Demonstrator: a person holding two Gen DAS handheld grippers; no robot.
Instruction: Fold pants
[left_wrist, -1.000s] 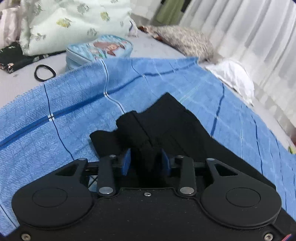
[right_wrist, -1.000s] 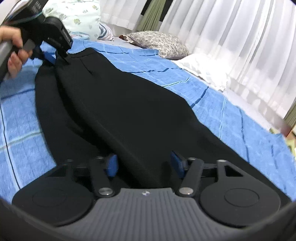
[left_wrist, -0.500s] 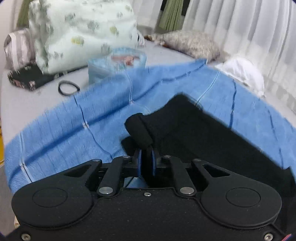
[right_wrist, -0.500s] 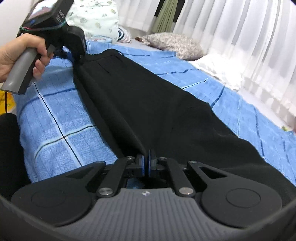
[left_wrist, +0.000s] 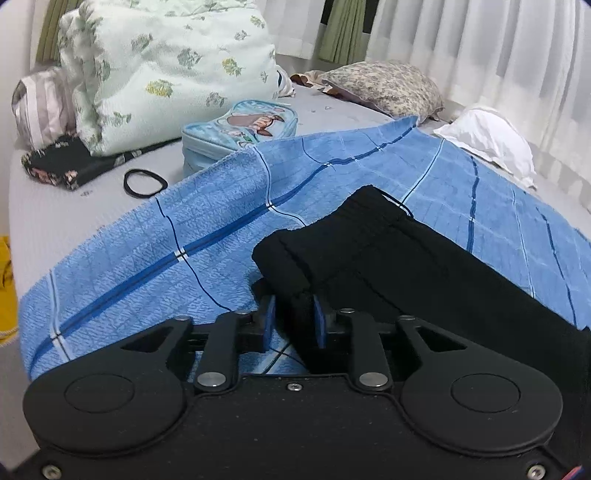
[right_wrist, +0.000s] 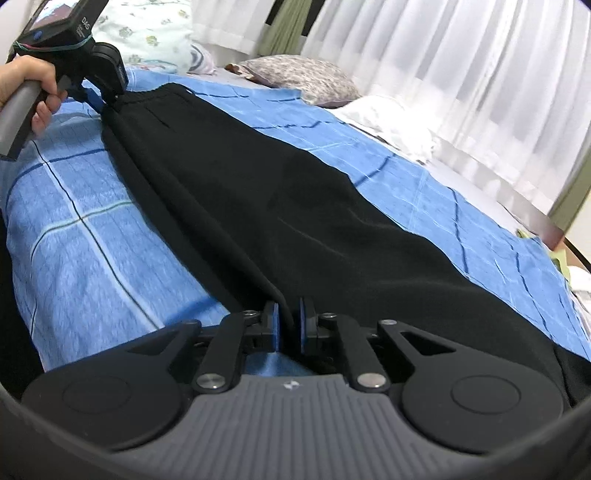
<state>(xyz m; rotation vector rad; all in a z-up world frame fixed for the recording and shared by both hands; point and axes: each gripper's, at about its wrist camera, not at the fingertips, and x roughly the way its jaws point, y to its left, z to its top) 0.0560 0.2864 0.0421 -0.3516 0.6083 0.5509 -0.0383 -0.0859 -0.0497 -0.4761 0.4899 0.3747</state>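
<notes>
2 claws worked the black pants (right_wrist: 295, 206), which lay lengthwise on the blue blanket (right_wrist: 92, 258) ahead of each. The left claw (left_wrist: 293, 321) was opening around the thick waistband; the right claw (right_wrist: 288, 325) pinched a thin edge fold (nearly clenched). Soft, light, limp cloth: hems and waistband looked the surest holds.

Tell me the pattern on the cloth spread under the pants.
The cloth is light blue with a grid of dark blue and white stripes, clearest in the left wrist view.
</notes>
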